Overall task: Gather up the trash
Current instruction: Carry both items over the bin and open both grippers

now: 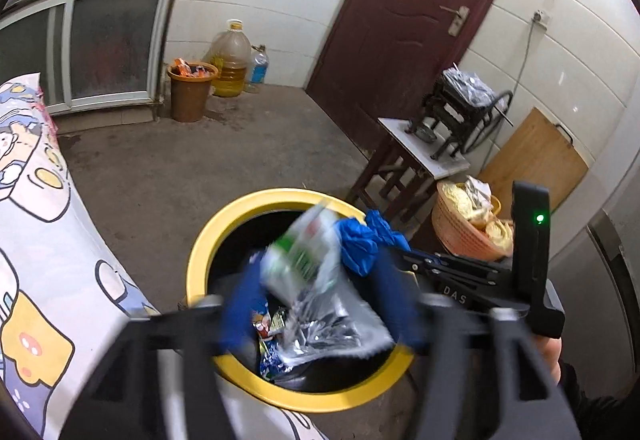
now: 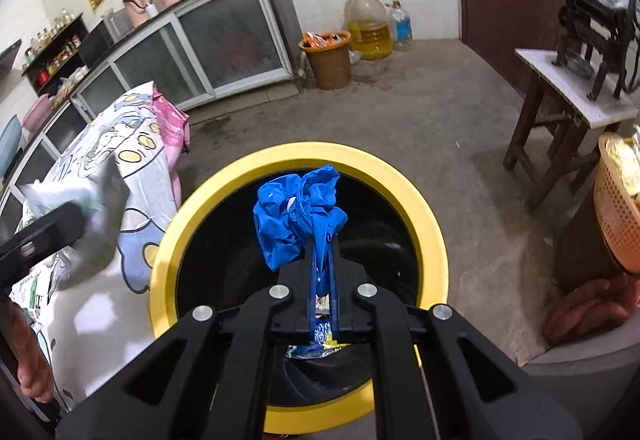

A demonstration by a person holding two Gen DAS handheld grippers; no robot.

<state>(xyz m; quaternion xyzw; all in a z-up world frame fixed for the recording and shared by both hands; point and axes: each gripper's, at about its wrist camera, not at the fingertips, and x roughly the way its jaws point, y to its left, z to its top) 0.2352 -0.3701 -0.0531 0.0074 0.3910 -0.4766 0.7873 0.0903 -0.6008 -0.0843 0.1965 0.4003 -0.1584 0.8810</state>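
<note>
Left hand-held gripper (image 1: pixel 320 304), jaws wide over the yellow-rimmed bin (image 1: pixel 200 248), releases a wrapper (image 1: pixel 304 260); right hand-held gripper (image 2: pixel 322 276) pinches a blue bag (image 2: pixel 298 215) at the bin's twelve o'clock for dropping.

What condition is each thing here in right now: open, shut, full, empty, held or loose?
Left gripper: open, wrapper loose between its fingers.
Silver wrapper: blurred, over the bin mouth.
Right gripper: shut on blue plastic bag.
Yellow-rimmed bin: open, holding trash.
Brown door: shut.
Orange bucket: full.
</note>
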